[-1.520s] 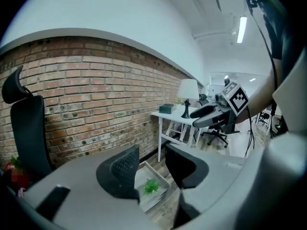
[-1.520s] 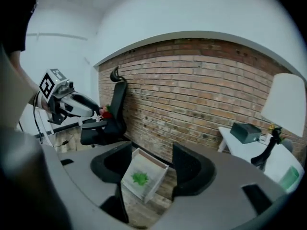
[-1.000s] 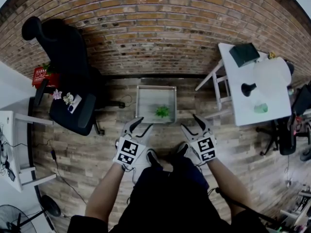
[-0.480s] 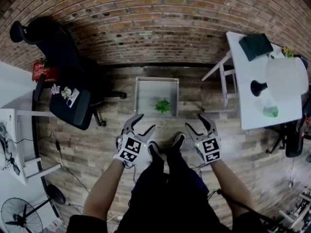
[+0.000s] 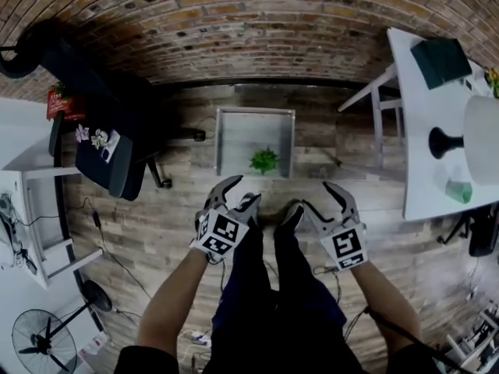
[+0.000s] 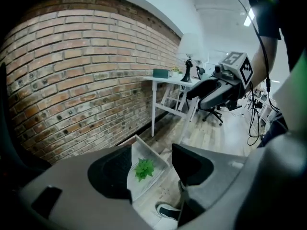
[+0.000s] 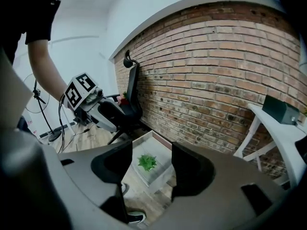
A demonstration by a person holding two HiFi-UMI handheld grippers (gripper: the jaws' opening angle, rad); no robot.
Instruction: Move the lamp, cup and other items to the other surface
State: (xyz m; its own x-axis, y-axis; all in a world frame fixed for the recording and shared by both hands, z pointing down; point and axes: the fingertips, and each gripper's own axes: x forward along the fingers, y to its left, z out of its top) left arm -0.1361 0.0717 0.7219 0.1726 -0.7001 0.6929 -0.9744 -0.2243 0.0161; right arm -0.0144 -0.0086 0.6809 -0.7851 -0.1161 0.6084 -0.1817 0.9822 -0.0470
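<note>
A white lamp (image 5: 482, 127) on a black base, a green cup (image 5: 460, 191) and a dark box (image 5: 442, 61) stand on the white table (image 5: 421, 178) at the right. A grey tray (image 5: 242, 135) holding a small green plant (image 5: 265, 160) lies on the floor by the brick wall. My left gripper (image 5: 238, 193) hangs open over the floor short of the tray; its jaws have just been opening, with nothing between them. My right gripper (image 5: 321, 199) is open and empty beside it. Both gripper views look past their jaws at the plant (image 6: 144, 169) (image 7: 147, 162).
A black office chair (image 5: 93, 123) with small flowers on its seat stands at the left. A white desk (image 5: 15, 209) and a fan (image 5: 39, 341) sit at the far left. The person's legs and shoes (image 5: 290, 216) are between the grippers.
Both grippers have sunk and drawn back from the tray towards the person's legs. The left jaws stand wider than before. The table has slid towards the right edge of the view.
</note>
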